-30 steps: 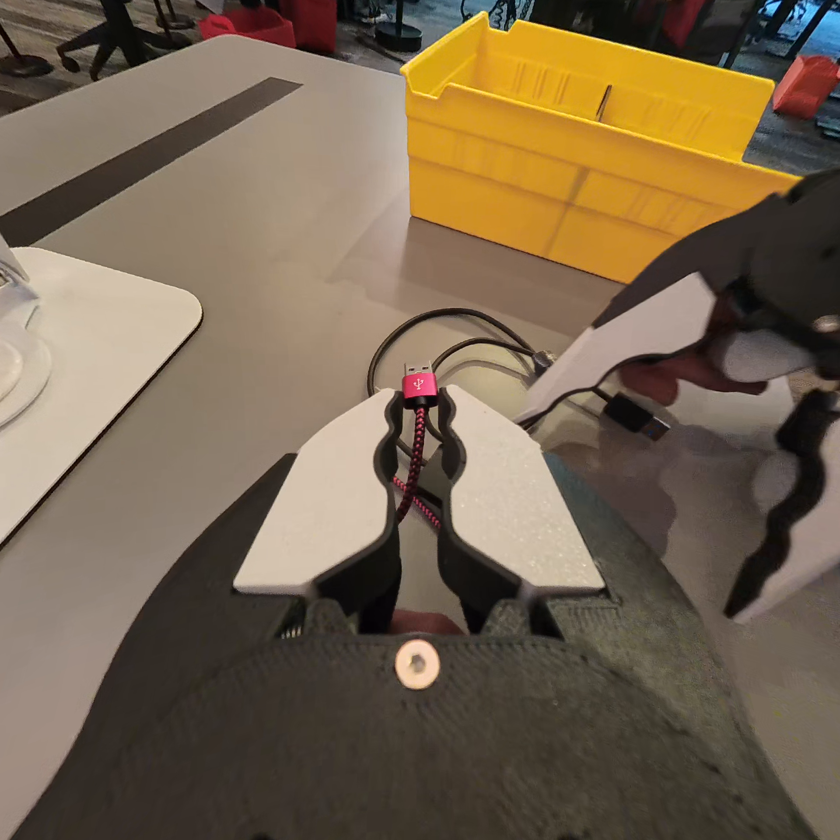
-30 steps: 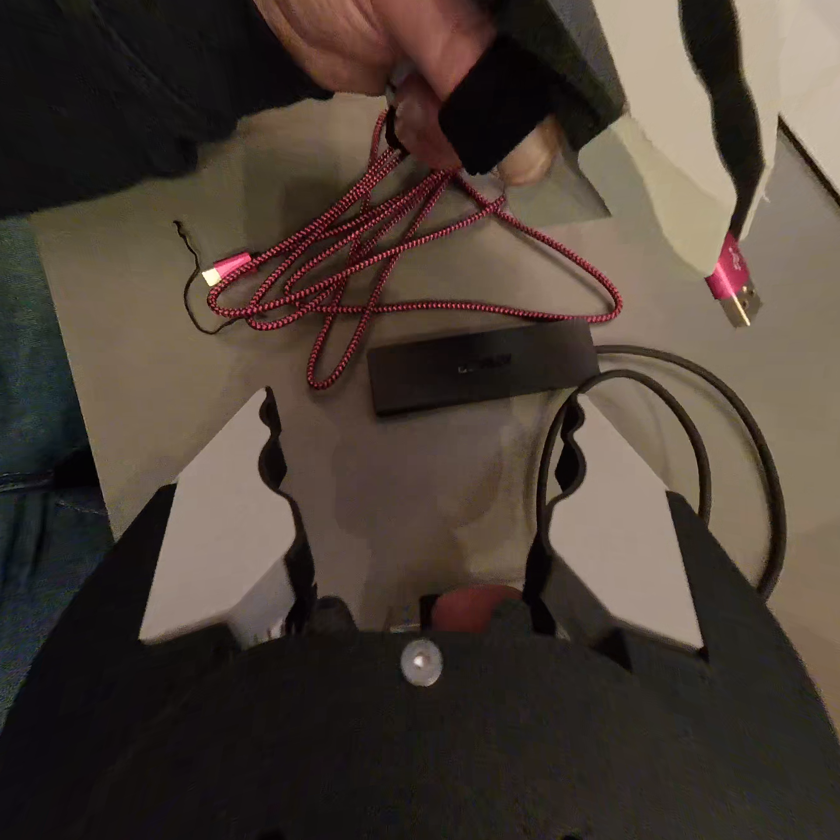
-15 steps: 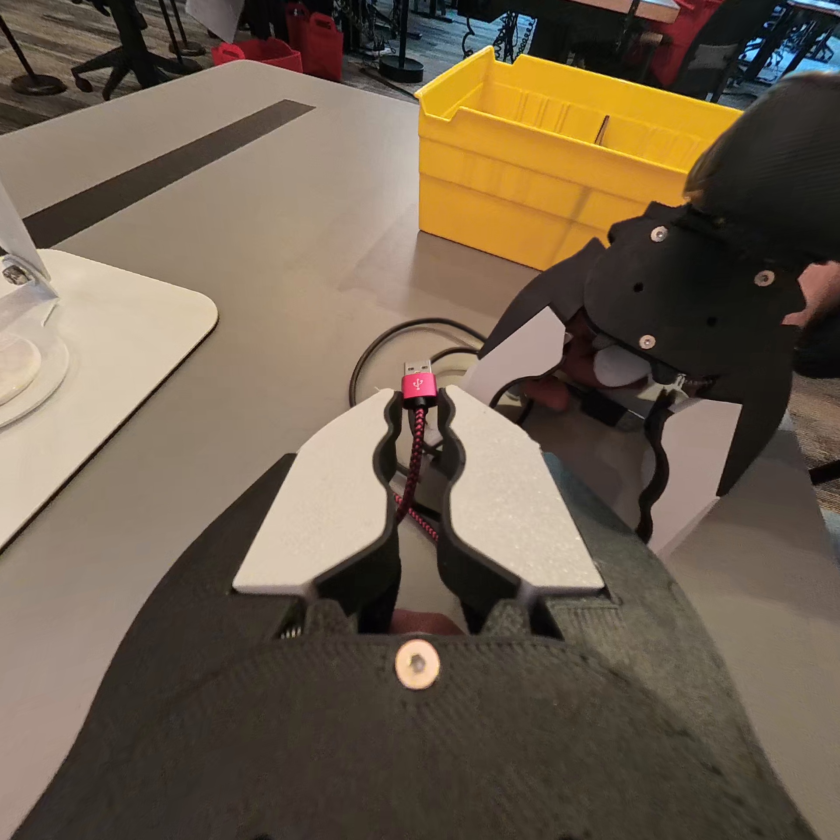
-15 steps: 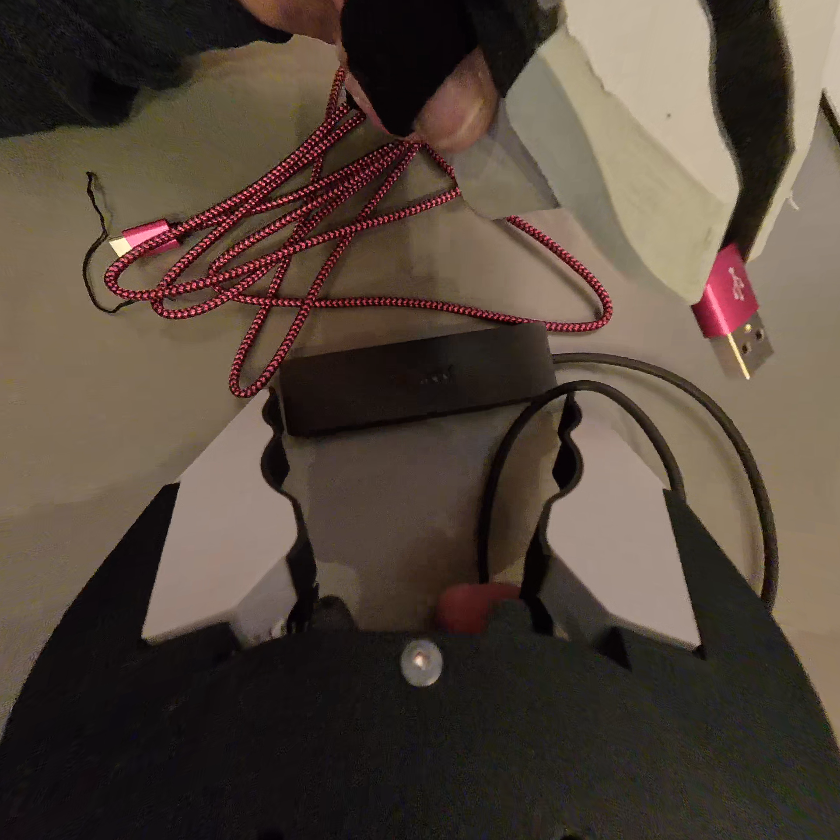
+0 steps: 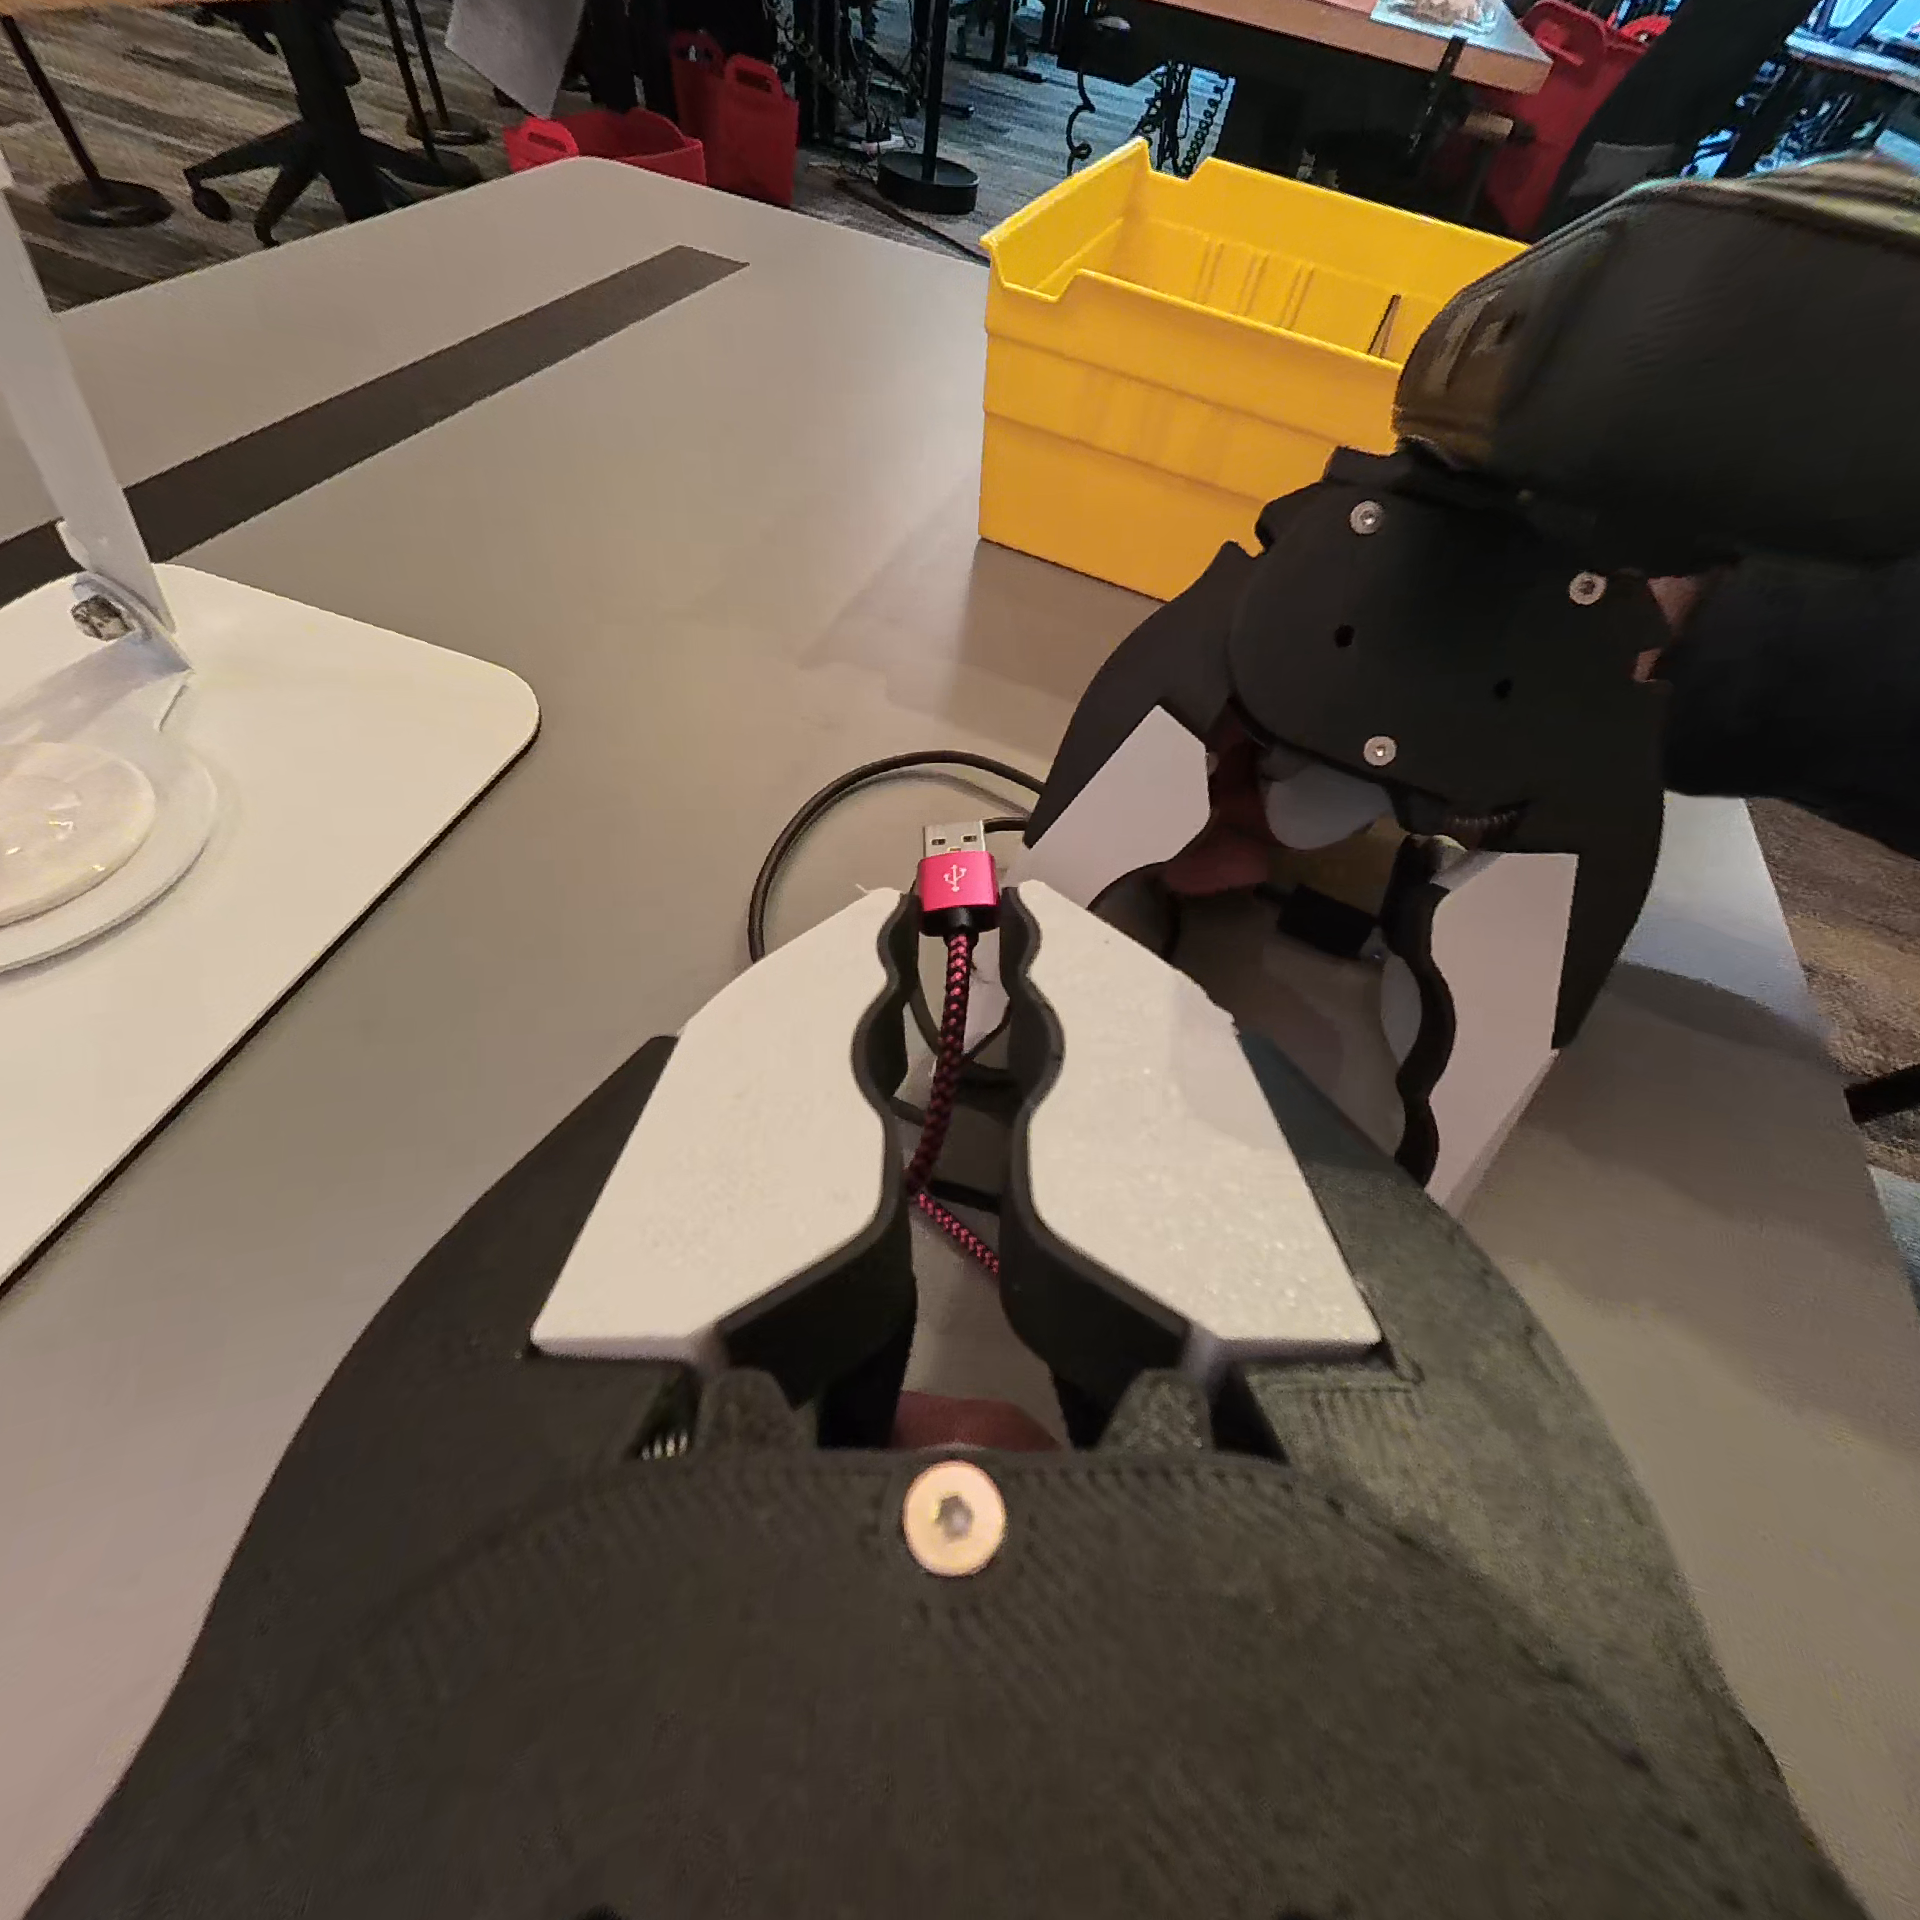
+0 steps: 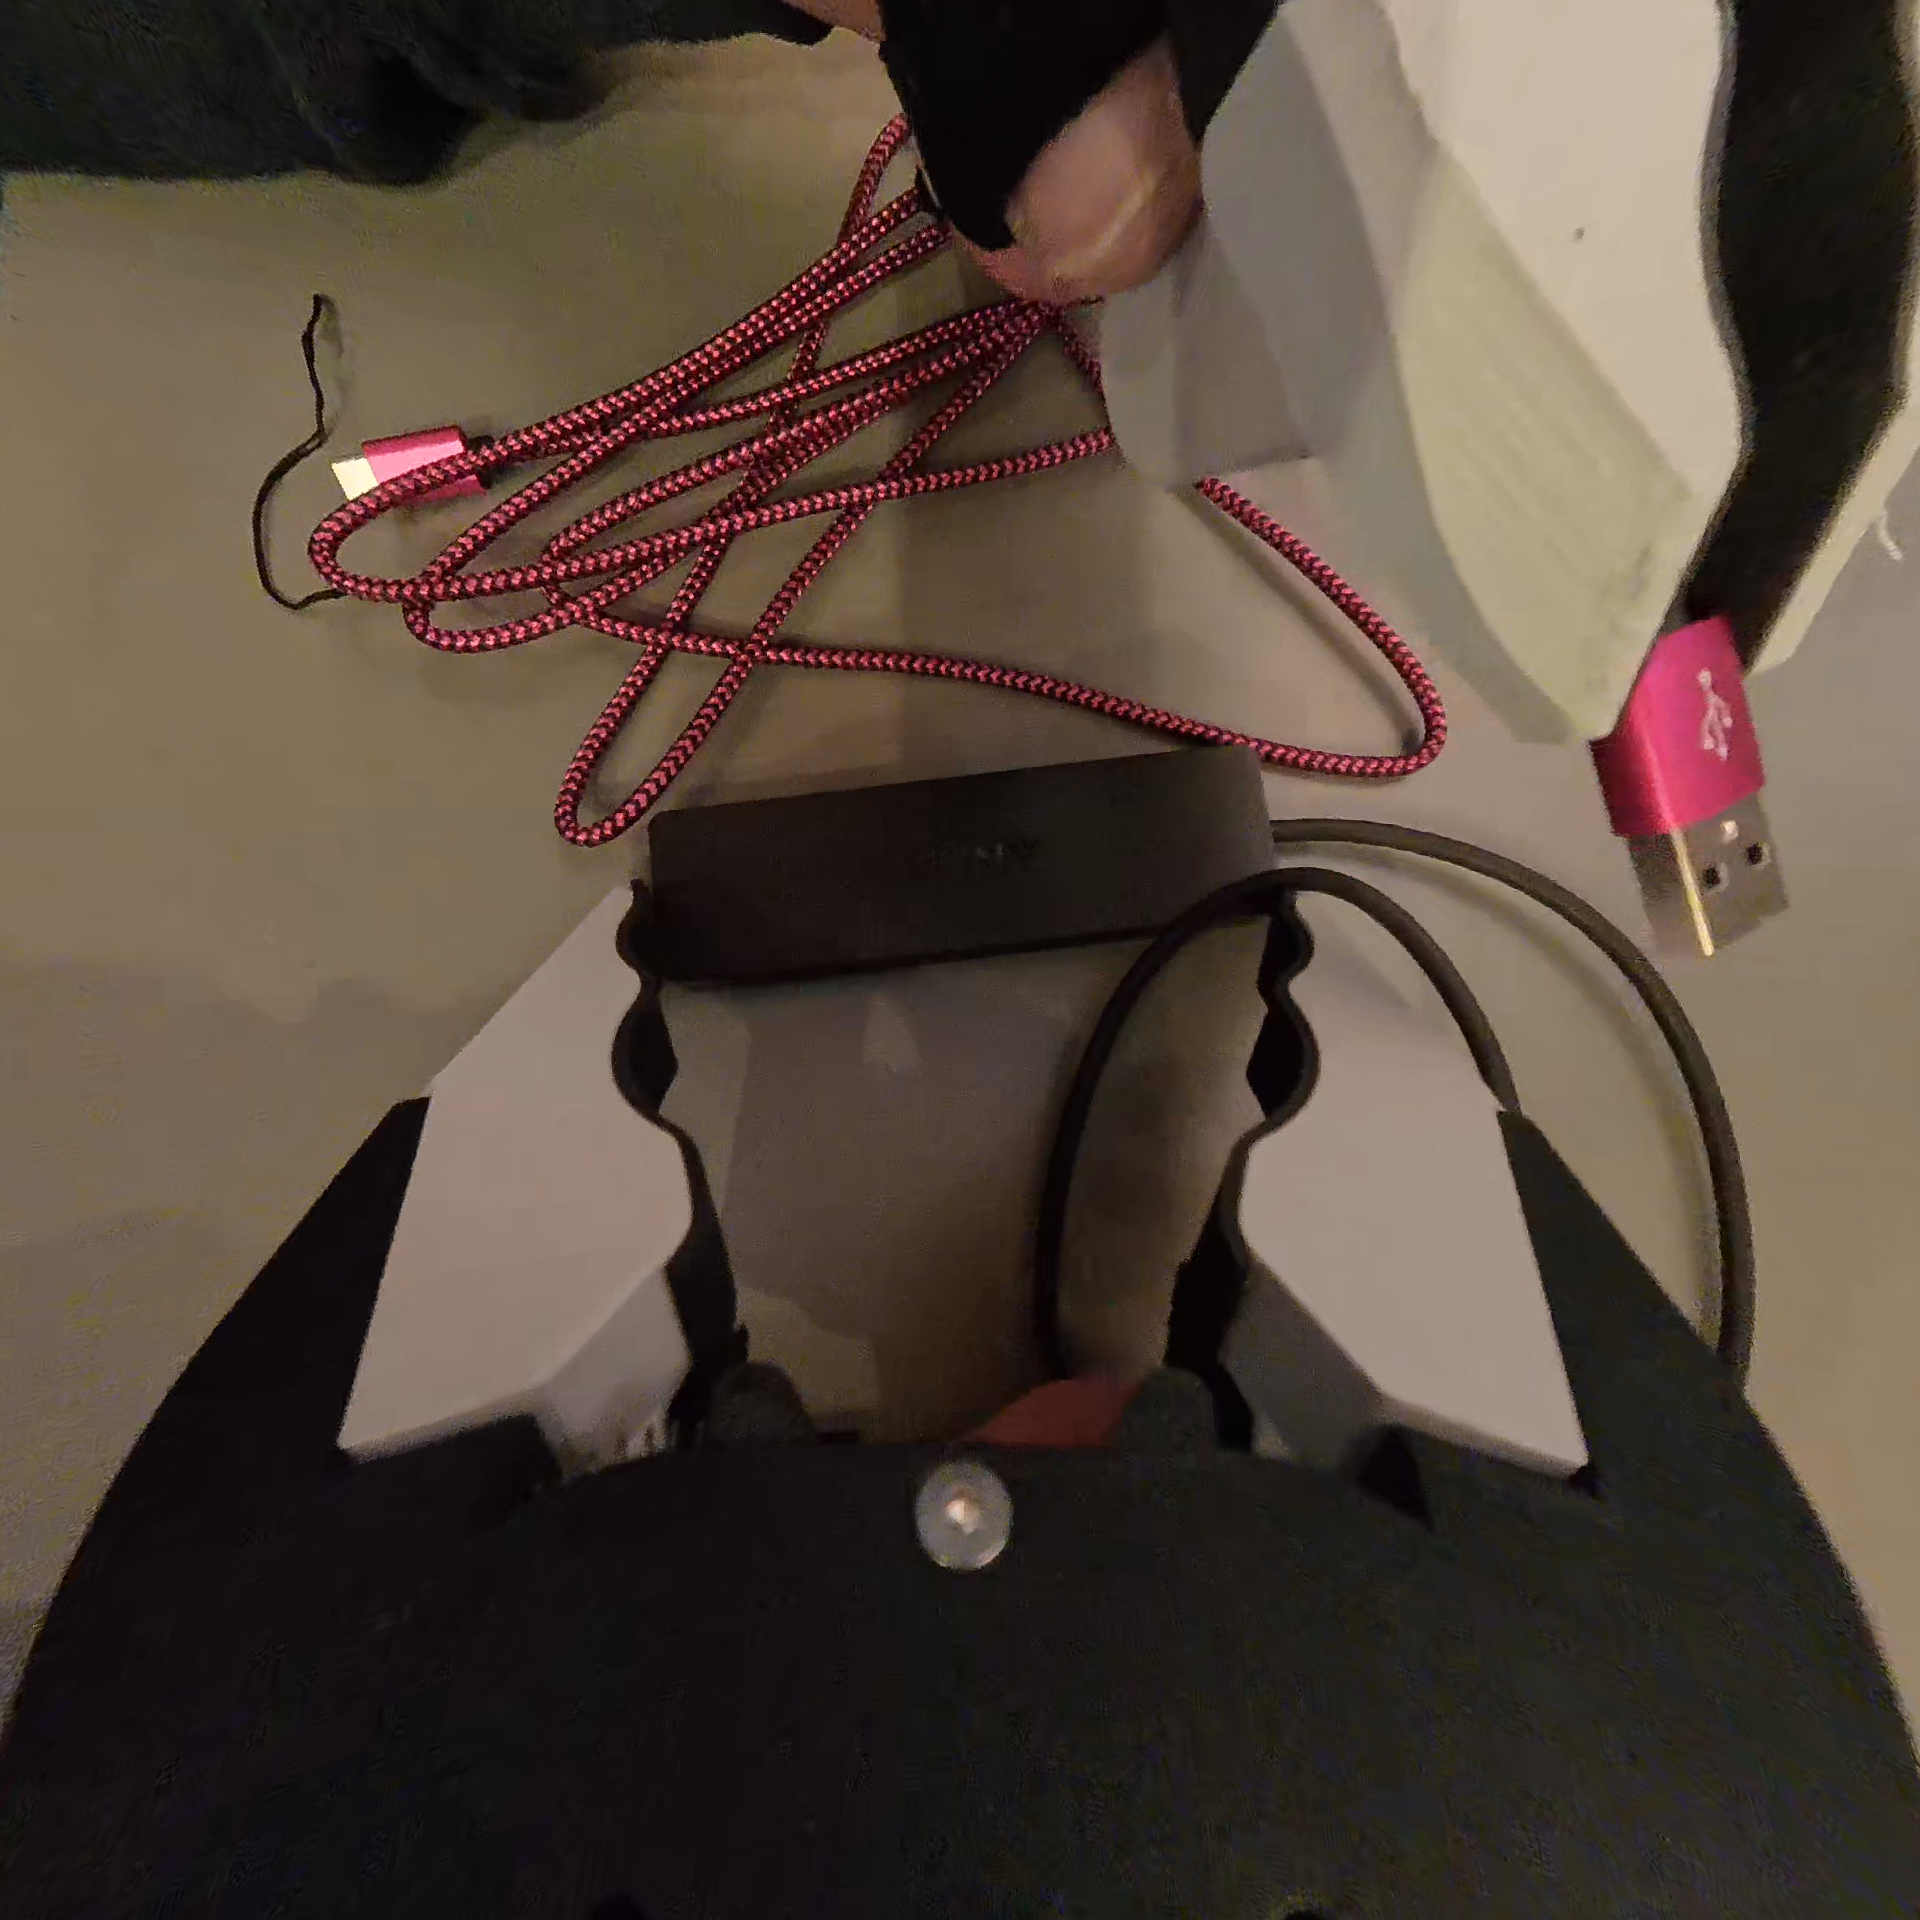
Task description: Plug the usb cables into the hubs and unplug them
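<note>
My left gripper (image 5: 958, 906) is shut on the pink USB plug (image 5: 958, 881). Its metal tip sticks out forward, and the pink braided cable (image 5: 943, 1081) runs back between the fingers. The right wrist view shows the same plug (image 6: 1683, 748) at the left gripper's tips (image 6: 1725, 623), with the cable coiled on the table (image 6: 831, 520). The black hub (image 6: 956, 862) lies flat on the table. My right gripper (image 6: 961, 920) is wide open, its fingertips beside the hub's two ends and not pressing on it. It also shows in the left wrist view (image 5: 1299, 935), pointing down at the table.
The hub's black cable (image 6: 1621, 935) loops over my right finger and shows as a loop (image 5: 831, 800) ahead of the plug. A yellow bin (image 5: 1195, 416) stands behind on the grey table (image 5: 623, 520). A white stand base (image 5: 312, 748) is at the left. A hand (image 6: 1091, 208) grips the left gripper.
My right gripper has moved in over the hub, so its open fingertips now flank the hub's ends, and its jaws have narrowed a little. My left gripper still holds the pink plug.
</note>
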Motion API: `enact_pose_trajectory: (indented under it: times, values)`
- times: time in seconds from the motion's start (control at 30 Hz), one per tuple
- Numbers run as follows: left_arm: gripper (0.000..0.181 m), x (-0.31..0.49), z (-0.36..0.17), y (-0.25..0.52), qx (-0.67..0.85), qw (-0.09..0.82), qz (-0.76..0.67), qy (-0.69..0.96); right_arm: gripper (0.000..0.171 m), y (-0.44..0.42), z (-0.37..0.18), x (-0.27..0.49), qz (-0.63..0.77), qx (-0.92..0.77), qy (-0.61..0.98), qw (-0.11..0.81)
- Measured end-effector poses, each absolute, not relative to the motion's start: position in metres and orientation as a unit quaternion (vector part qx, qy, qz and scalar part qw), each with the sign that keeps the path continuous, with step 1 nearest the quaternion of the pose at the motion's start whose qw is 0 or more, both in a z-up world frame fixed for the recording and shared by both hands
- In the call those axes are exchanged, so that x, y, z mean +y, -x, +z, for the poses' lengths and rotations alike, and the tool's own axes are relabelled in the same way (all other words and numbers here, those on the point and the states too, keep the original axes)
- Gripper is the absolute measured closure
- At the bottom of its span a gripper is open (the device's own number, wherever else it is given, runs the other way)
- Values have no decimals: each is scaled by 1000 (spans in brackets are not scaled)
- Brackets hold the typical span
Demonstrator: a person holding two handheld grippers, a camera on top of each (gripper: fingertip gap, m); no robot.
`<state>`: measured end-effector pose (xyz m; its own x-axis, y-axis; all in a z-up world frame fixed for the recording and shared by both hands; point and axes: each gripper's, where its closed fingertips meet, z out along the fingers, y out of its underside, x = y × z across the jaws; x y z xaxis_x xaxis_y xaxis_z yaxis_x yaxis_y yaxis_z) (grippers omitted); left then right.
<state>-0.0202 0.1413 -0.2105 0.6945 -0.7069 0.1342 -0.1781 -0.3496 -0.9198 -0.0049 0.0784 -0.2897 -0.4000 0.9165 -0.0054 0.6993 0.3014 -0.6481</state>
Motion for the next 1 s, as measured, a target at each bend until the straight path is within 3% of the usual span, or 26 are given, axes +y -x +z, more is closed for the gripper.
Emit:
enact_pose_trajectory:
  times: [0.47,1.0]
  values:
    - [167,131,-189,38,300,515,-273,756,59,1,-239,93,429,-671,551,249]
    - [167,96,-182,23,412,495,-277,713,59,-1,-206,98,434,-670,550,245]
